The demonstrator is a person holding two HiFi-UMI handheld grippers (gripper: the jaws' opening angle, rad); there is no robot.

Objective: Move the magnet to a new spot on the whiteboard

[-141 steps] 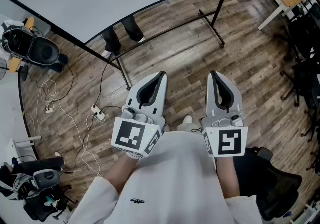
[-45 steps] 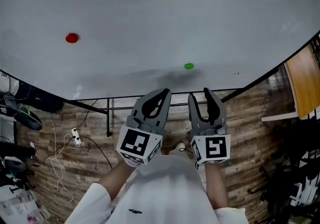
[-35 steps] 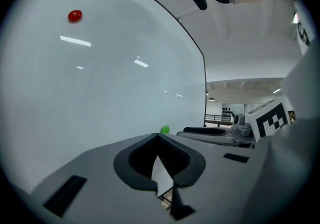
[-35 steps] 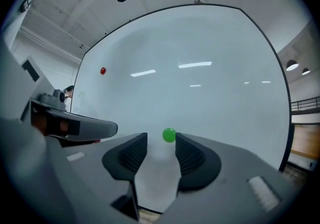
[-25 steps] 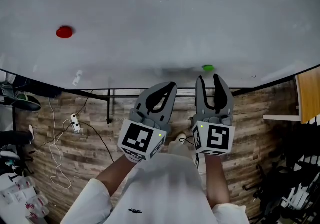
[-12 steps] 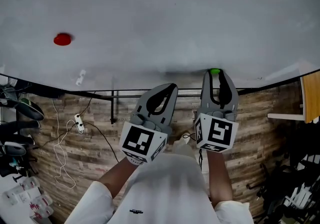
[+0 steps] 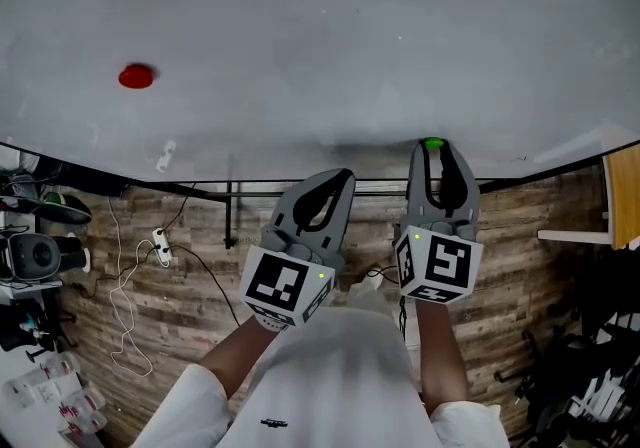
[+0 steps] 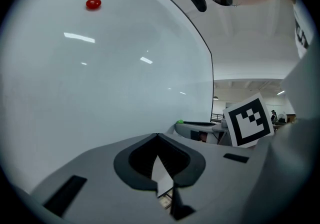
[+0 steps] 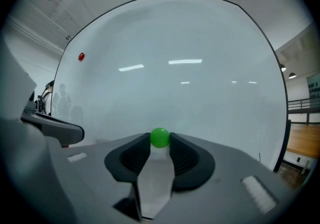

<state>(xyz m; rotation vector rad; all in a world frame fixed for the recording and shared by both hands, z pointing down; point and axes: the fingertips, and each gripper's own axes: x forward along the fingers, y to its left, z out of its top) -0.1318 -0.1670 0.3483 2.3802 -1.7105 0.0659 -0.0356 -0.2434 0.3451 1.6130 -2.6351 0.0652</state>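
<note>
A small green magnet [image 7: 433, 145] sticks low on the whiteboard [image 7: 320, 16], near its bottom edge. My right gripper [image 7: 433, 150] reaches level to the board. Its jaws have just been closing, and both pads now press the green magnet [image 9: 160, 137] between their tips in the right gripper view, so the right gripper [image 9: 160, 141] is shut on it. My left gripper [image 7: 343, 179] hangs beside it, short of the board, its tips meeting with nothing between them; the left gripper [image 8: 159, 136] looks the same in its own view. A red magnet [image 7: 136, 76] sits far left on the board.
Below the board runs its black stand rail [image 7: 300, 191] over a wooden floor. Cables and a power strip [image 7: 160, 246] lie on the left, beside dark equipment [image 7: 35, 256]. A wooden desk edge [image 7: 625, 191] shows at the right.
The right gripper moved forward to the green magnet and its jaws closed round it. The left gripper stayed put. Earlier the view rose from the floor to the board.
</note>
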